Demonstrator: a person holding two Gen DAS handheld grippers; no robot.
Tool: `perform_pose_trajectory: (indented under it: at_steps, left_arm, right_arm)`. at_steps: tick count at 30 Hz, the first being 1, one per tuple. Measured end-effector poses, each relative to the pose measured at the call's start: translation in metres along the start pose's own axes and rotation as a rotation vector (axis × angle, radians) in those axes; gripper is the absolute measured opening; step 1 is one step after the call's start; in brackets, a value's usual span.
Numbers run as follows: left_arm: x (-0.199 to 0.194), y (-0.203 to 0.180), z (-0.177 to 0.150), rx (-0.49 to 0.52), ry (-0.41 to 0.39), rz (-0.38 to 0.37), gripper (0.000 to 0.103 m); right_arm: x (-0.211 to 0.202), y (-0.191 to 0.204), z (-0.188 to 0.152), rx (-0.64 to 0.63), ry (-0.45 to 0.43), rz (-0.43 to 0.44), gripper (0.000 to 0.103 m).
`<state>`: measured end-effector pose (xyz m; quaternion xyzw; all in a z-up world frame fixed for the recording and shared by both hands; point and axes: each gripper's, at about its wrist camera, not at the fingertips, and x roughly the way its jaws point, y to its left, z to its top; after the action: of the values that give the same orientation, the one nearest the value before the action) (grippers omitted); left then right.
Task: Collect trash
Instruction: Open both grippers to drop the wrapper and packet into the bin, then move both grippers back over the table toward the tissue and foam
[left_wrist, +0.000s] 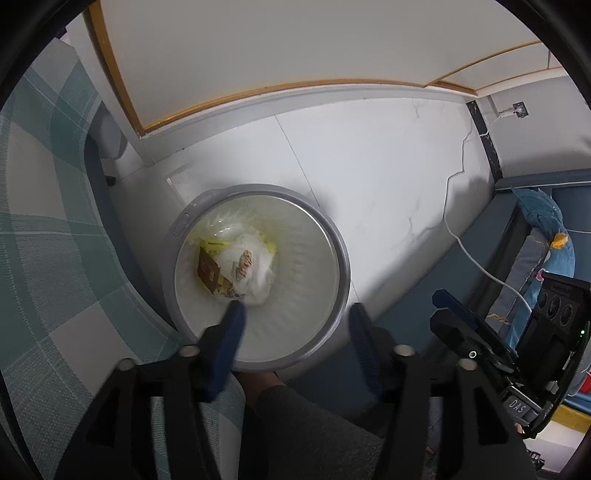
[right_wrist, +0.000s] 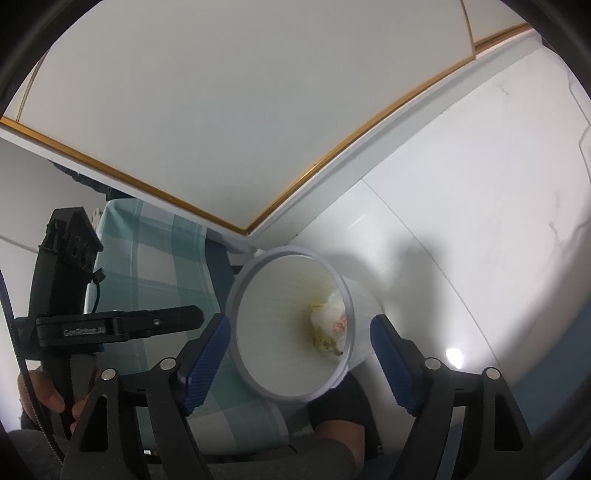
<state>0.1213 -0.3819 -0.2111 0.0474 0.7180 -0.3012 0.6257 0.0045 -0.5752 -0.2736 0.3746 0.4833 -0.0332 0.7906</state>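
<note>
Left wrist view: left gripper (left_wrist: 295, 314) low in the frame, blue pads (left_wrist: 232, 328) spread apart with nothing between them, hovering over the near rim of a round grey trash bin (left_wrist: 341, 258) at centre. Inside the bin, on its white liner: crumpled white tissue (left_wrist: 255, 266), a brown packet (left_wrist: 208, 273) and yellow wrappers (left_wrist: 212, 244), lying left of centre. Checked green-and-white bedding (left_wrist: 48, 240) along the left edge; white tiled floor (left_wrist: 369, 166) behind the bin; white cable (left_wrist: 476, 258) running down at right. Right wrist view: right gripper (right_wrist: 301, 347) at the bottom, blue fingers (right_wrist: 207, 362) wide apart and empty, framing the same bin at lower centre, trash bunched against its right inner wall. Person's hand (right_wrist: 48, 397) at lower left, gripping the other tool's handle.
</note>
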Motion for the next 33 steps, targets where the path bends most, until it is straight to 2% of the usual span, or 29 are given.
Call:
perform_pose_trajectory:
  at_steps: [6, 9, 21, 33]
  left_arm:
    - [-0.015, 0.005, -0.005, -0.01, -0.064, 0.019, 0.061]
    - [-0.022, 0.003, -0.007, -0.001, -0.093, 0.048, 0.074]
    - [-0.076, -0.005, -0.03, 0.042, -0.317, 0.139, 0.074]
    - [-0.147, 0.009, -0.072, 0.01, -0.544, 0.173, 0.075]
  right_arm:
    - [-0.003, 0.006, -0.003, -0.008, -0.009, -0.004, 0.085]
    - [-0.006, 0.011, -0.005, -0.013, -0.019, -0.002, 0.087]
    - [-0.051, 0.039, -0.012, -0.058, -0.097, -0.002, 0.093]
    - [-0.109, 0.106, -0.023, -0.186, -0.23, 0.038, 0.095]
